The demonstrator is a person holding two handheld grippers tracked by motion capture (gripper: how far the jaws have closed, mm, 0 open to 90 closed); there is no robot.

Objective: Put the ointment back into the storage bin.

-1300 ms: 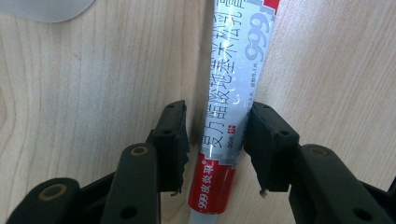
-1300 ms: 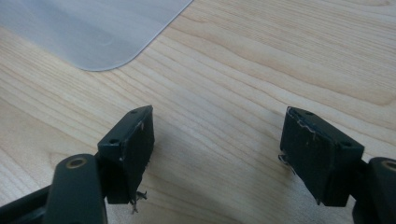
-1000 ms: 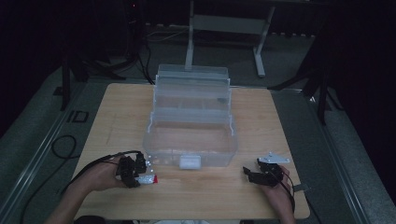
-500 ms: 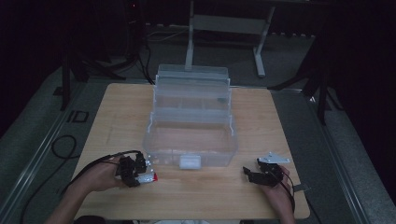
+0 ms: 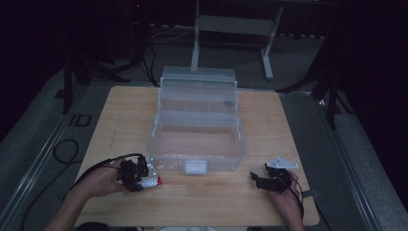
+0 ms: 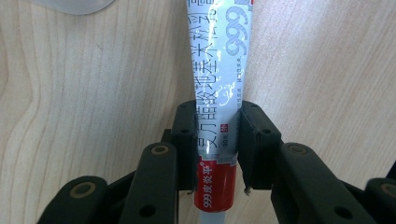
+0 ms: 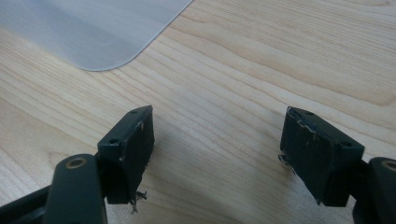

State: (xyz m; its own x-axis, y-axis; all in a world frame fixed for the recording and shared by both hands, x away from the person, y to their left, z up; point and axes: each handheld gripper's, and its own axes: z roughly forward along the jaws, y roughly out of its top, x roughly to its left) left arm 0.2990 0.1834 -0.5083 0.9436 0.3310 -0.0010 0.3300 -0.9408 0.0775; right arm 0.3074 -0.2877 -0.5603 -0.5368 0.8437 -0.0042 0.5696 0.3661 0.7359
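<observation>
A white and silver ointment tube (image 6: 223,70) with a red band lies on the wooden table (image 6: 84,102). My left gripper (image 6: 215,135) is shut on it, both pads pressing its sides just above the red band. In the high view the left gripper (image 5: 144,175) sits at the table's front left, the tube's red end (image 5: 155,181) poking out to the right beside the clear plastic box (image 5: 197,144). At the front right my right gripper (image 5: 260,180) rests low over the table, and its own view shows the right gripper (image 7: 217,144) open with bare wood between the jaws.
The clear box stands open in the middle of the table, its tiered trays stepped back toward the far side and a white latch (image 5: 196,167) on its front wall. A rounded corner of the box (image 7: 93,32) lies ahead of the right gripper. Metal stands rise behind the table.
</observation>
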